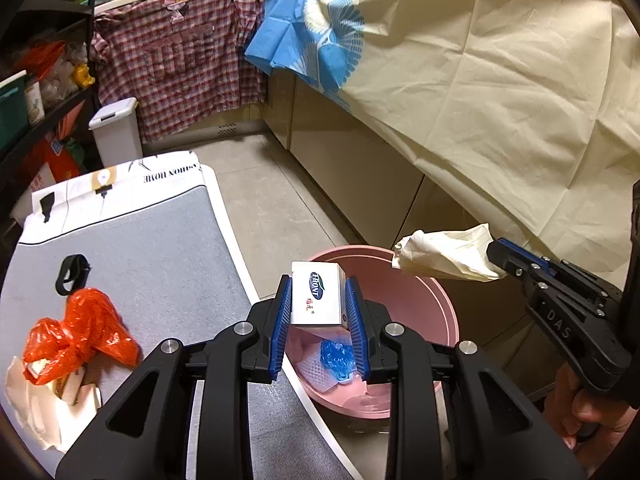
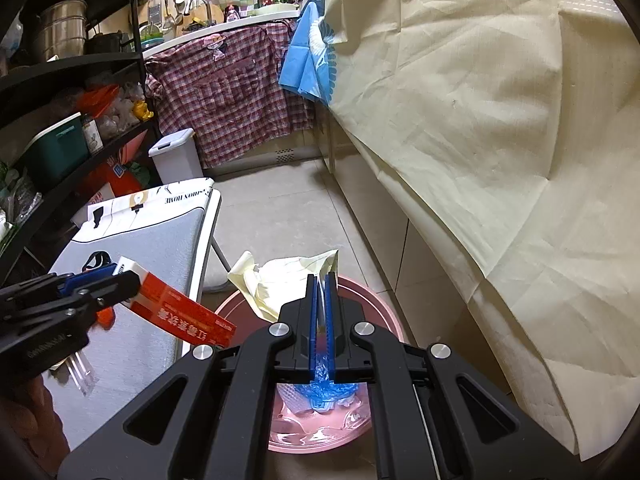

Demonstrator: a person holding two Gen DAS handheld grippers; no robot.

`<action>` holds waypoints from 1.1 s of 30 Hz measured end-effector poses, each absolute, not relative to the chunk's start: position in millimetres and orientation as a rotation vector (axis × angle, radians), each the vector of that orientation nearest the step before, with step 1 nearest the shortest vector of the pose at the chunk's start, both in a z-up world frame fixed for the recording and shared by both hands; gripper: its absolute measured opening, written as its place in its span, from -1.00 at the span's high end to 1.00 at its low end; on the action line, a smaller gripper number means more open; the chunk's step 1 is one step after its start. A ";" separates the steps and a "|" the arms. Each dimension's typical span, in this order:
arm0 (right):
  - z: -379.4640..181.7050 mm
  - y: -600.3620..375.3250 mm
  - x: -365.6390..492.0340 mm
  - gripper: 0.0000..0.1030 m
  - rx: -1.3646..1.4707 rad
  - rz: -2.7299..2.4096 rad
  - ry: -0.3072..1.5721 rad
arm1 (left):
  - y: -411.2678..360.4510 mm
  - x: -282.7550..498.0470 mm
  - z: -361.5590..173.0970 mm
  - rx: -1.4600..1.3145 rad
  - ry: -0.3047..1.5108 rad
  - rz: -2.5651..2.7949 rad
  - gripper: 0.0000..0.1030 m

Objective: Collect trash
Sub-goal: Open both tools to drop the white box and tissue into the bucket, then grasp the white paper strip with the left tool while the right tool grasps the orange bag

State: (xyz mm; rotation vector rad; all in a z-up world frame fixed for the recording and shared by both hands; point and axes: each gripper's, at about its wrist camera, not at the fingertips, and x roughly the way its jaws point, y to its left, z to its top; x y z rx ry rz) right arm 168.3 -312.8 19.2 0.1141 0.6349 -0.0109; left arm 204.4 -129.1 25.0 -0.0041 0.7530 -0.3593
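The basin (image 1: 420,280) sits on the floor just beside the tabletop's (image 1: 160,240) right edge, a wrapper (image 1: 338,356) lying inside it. Above it, the left hand-held gripper (image 1: 318,304) holds a box (image 1: 316,296); to its right the right hand-held gripper (image 2: 320,292) holds crumpled paper (image 1: 444,258) over the basin's far rim. Near the tabletop's left edge lie a bag (image 1: 76,332) and, behind it, a strap (image 1: 72,278).

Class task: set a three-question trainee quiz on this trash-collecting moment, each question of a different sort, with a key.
1. True or false: the left gripper clamps a small box.
2. What does the right gripper hold: (a) crumpled cream paper, (b) red bag, (c) black band?
3. Which trash already lies in the pink bin?

Key: 1 true; 2 a; 3 a blue plastic wad.
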 end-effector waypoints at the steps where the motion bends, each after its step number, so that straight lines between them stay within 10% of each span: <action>1: 18.4 -312.7 169.5 0.92 0.113 -0.011 0.639 | -130.0 205.4 23.5 -0.004 0.757 -0.359 0.48; 14: 14.8 -314.6 177.6 0.85 0.119 -0.023 0.660 | -147.4 215.0 11.7 -0.005 0.794 -0.408 0.46; 18: 15.2 -318.3 178.2 0.21 0.132 -0.043 0.654 | -148.1 212.7 19.2 -0.014 0.771 -0.420 0.22; 33: 24.2 -301.6 165.2 0.21 0.107 0.011 0.602 | -63.9 178.5 58.4 0.024 0.698 -0.309 0.22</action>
